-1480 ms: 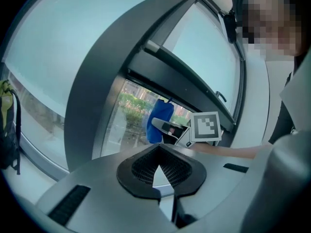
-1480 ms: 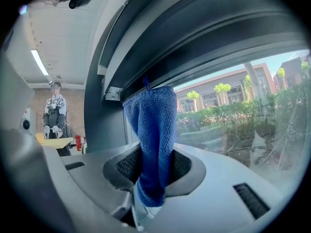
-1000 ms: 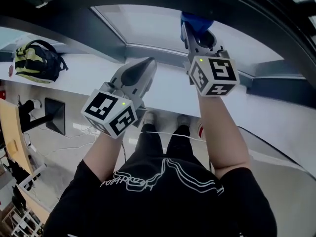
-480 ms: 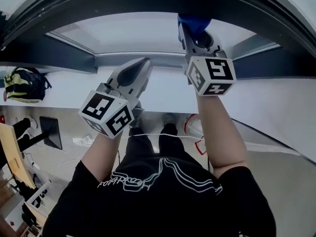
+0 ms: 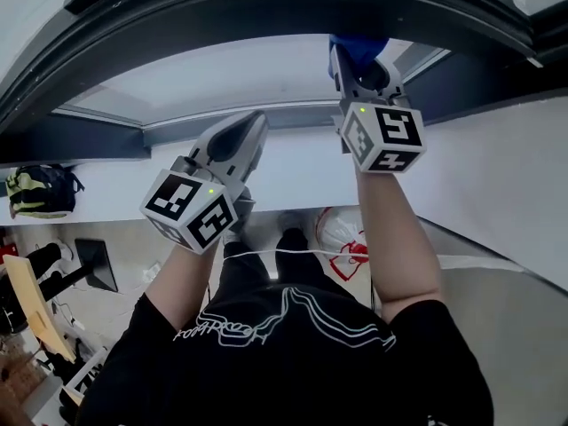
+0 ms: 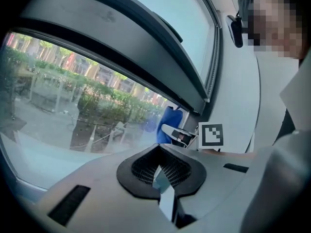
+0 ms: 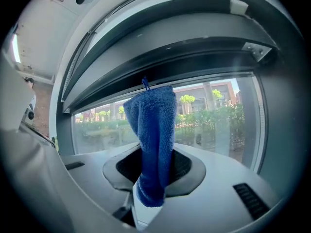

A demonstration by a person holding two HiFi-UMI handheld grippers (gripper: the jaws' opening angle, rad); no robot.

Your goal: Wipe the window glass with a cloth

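Cloth (image 5: 358,47) first: in the head view it is a blue bundle up at the top edge of the window glass (image 5: 222,82), right under the dark upper frame (image 5: 222,7). The right gripper (image 5: 359,65) is raised high with the cloth at its tip, its marker cube (image 5: 383,137) facing the camera. The left gripper (image 5: 247,130) sits lower and to the left, apart from the cloth, over the white sill (image 5: 293,171). Far left on that sill, a yellow-and-black backpack (image 5: 40,191). Down between the person's arms, a white plastic bag (image 5: 342,233) on the floor.

Over to the left gripper view: its jaws are pressed together with nothing between them, only the thin seam showing. Beyond them are the glass and greenery outside, and off to the right the blue cloth in the other gripper, just under the frame.

Now the right gripper view: the jaws are clamped on the lower end of the cloth, a little of it spilling out beneath them. The rest stands up in front of the pane, its top corner reaching the frame's lower edge. Whether the fabric is pressed on the glass cannot be told from here.
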